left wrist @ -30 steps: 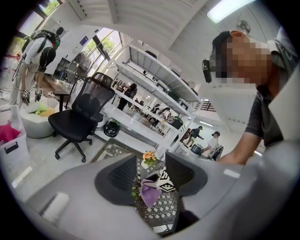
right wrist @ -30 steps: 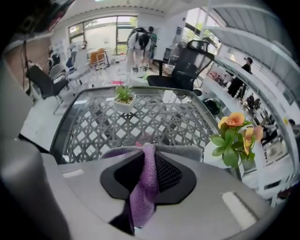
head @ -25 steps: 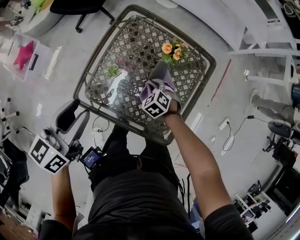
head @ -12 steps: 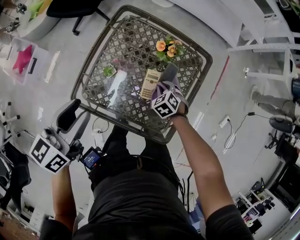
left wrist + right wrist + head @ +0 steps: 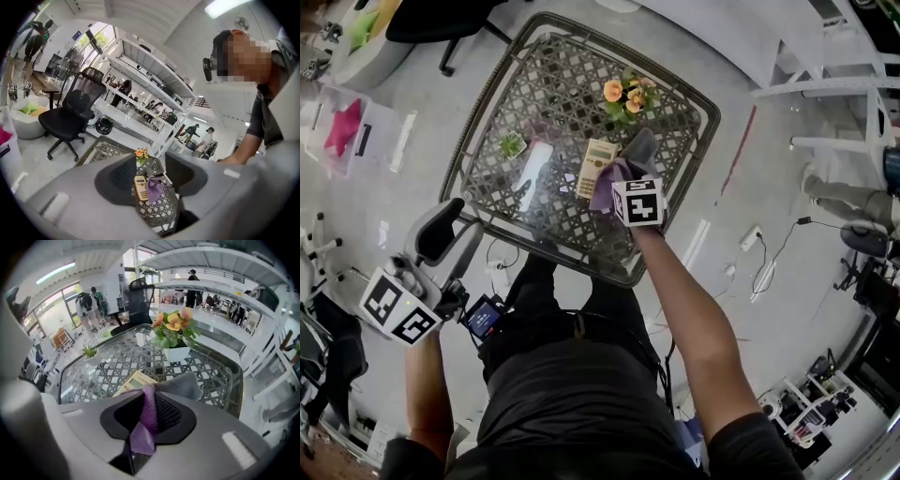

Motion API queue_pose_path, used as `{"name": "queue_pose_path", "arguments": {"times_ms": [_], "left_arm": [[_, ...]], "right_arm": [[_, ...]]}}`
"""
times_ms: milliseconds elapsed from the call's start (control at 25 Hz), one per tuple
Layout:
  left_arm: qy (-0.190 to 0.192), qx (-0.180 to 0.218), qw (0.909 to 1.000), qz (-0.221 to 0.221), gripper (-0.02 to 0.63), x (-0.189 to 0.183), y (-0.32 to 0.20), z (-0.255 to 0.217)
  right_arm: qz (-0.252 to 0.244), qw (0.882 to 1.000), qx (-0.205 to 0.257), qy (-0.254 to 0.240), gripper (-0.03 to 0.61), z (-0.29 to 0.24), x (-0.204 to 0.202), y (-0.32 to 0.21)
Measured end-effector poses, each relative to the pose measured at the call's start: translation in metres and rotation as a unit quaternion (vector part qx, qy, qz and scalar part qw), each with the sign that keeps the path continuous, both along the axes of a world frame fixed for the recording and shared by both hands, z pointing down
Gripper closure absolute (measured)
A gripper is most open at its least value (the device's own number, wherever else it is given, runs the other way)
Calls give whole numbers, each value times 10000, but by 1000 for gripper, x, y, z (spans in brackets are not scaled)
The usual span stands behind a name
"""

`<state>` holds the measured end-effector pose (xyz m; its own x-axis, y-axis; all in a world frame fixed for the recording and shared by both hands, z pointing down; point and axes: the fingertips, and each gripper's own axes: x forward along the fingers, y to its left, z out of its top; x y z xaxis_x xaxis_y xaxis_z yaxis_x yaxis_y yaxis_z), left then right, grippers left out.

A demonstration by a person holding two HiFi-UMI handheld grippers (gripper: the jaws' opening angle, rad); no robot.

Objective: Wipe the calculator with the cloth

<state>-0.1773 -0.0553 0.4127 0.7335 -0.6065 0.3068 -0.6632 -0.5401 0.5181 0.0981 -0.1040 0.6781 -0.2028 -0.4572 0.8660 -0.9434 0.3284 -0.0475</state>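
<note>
A beige calculator (image 5: 598, 167) lies on the glass-topped lattice table (image 5: 487, 112), seen also in the right gripper view (image 5: 135, 380) and, small, in the left gripper view (image 5: 139, 186). My right gripper (image 5: 628, 173) points steeply down at the calculator's right edge, shut on a purple cloth (image 5: 607, 184). The cloth (image 5: 146, 420) is pinched between the jaws (image 5: 149, 401) and hangs toward the calculator. A grey fold (image 5: 187, 384) shows just beyond the jaws. My left gripper (image 5: 445, 239) hangs off the table's near-left side, open and holding nothing (image 5: 152, 187).
A white pot of orange flowers (image 5: 623, 94) stands behind the calculator, close to the right gripper (image 5: 176, 333). A small green plant (image 5: 512, 143) sits on the table's left. A black office chair (image 5: 441, 14) and a clear box (image 5: 342, 127) are on the floor to the left.
My right gripper has slid to the right off the calculator and rolled, taking the cloth with it. The calculator, covered a second ago, now shows. The left gripper has barely shifted.
</note>
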Motion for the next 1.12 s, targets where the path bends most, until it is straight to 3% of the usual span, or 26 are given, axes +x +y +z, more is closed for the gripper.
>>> {"name": "queue_pose_path", "arguments": {"times_ms": [120, 480, 1120], "left_arm": [[1, -34, 10000, 5, 400, -1, -3, 3], [-50, -292, 9995, -89, 400, -11, -11, 22], [-152, -713, 9972, 182, 400, 8, -9, 57]], "right_arm": [[250, 9995, -82, -175, 512, 4, -6, -1], [160, 9991, -333, -210, 511, 23, -35, -4], [-791, 9945, -468, -497, 511, 26, -103, 6]]}}
